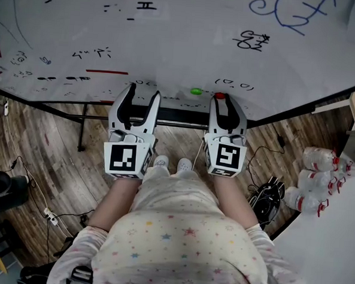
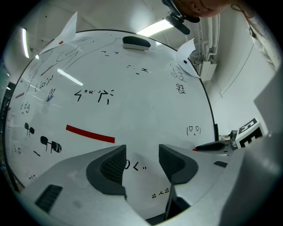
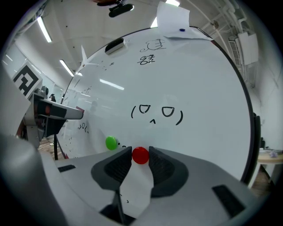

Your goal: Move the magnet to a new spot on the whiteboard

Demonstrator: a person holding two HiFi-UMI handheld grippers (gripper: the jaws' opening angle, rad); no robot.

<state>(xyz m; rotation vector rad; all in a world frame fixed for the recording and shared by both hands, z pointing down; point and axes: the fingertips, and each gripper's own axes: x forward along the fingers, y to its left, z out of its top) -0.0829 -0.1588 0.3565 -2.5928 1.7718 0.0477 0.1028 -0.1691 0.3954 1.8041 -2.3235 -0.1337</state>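
Note:
A small round red magnet (image 1: 219,96) (image 3: 140,155) sits between the jaw tips of my right gripper (image 1: 219,100) (image 3: 140,159), which is shut on it at the whiteboard's (image 1: 171,42) lower edge, just under a drawn face (image 3: 157,114). A green magnet (image 1: 196,91) (image 3: 111,142) sticks to the board a little to its left. My left gripper (image 1: 144,92) (image 2: 142,160) is open and holds nothing; it points at the board near some scribbles. The left gripper view also catches the right gripper (image 2: 221,145) at the right, with a red speck at its tip.
A red strip (image 2: 90,133) and an eraser (image 2: 136,43) are on the board, and a paper sheet (image 3: 173,20) hangs at its top. Below are the board's black stand (image 1: 82,126), cables on the wood floor, and bottles (image 1: 316,177) beside a white table (image 1: 333,238).

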